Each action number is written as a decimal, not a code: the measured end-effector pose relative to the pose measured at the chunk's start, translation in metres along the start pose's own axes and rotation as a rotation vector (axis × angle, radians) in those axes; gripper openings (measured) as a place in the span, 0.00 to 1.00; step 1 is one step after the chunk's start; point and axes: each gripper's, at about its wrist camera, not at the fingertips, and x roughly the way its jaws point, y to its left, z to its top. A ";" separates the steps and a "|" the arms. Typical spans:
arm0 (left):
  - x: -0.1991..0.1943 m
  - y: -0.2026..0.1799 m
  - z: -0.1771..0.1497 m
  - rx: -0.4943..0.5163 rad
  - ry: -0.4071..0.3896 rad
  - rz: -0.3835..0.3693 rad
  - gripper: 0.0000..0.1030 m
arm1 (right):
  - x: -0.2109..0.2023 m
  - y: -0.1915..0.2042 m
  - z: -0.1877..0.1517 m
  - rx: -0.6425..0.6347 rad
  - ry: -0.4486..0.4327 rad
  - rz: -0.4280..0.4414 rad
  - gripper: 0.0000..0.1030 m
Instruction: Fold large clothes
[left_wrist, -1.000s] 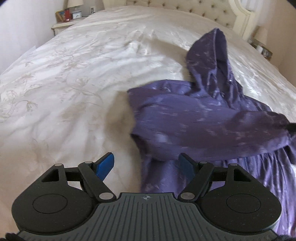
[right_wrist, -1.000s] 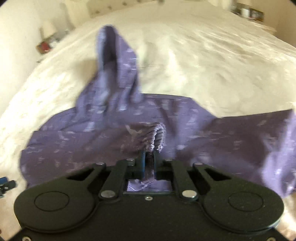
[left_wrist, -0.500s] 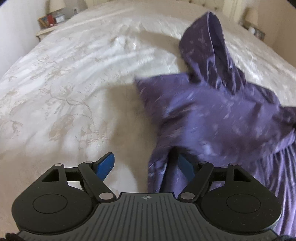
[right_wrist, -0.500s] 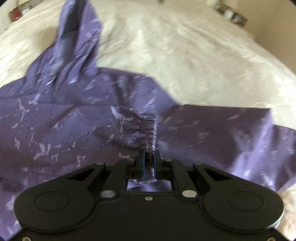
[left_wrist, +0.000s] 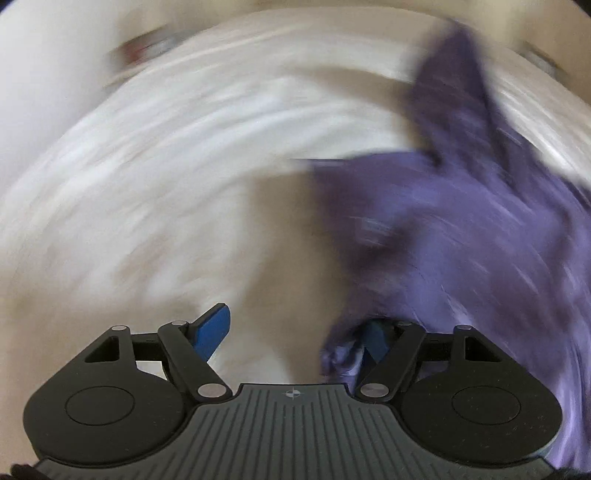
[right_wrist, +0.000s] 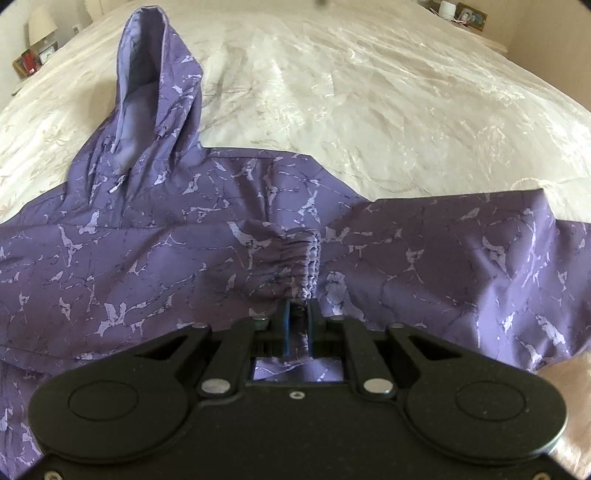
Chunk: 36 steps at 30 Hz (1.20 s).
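Cream bedspread (right_wrist: 388, 110) with a pale embroidered pattern covers the whole bed and fills both views. Far to the left in the right wrist view stands a nightstand (right_wrist: 33, 62) with a lamp (right_wrist: 42, 24) on it; another small table with objects sits at the far right corner, too small to read.

Spread across the near part of the bed lies a purple hooded jacket (right_wrist: 147, 258) printed with lighter marbled streaks. Its hood (right_wrist: 155, 74) points toward the far side of the bed, open edge up, showing a lighter lining. One sleeve is folded across the body toward the right, ending in a gathered elastic cuff (right_wrist: 301, 266) near the middle of the view.

Right gripper (right_wrist: 297, 325) has its jaws nearly together, pinching fabric at the near edge of that cuff.

Heavy blur smears the left wrist view. There the jacket (left_wrist: 461, 229) occupies the right half, with bare bedspread (left_wrist: 147, 184) to the left. Left gripper (left_wrist: 295, 334) stands wide: its left blue pad (left_wrist: 212, 332) is over bare bedspread, while the right one is half buried in the jacket's left edge, with a fold of fabric just inside it. Nothing is clamped.
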 end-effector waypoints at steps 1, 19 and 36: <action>0.003 0.013 -0.002 -0.092 0.023 -0.029 0.73 | 0.000 -0.002 -0.001 0.014 0.005 0.008 0.15; -0.048 0.065 -0.004 -0.209 0.009 -0.255 0.71 | -0.041 0.021 0.019 -0.048 -0.114 0.092 0.58; -0.001 0.026 0.001 -0.189 0.095 -0.320 0.16 | -0.020 0.196 0.075 -0.385 -0.086 0.501 0.58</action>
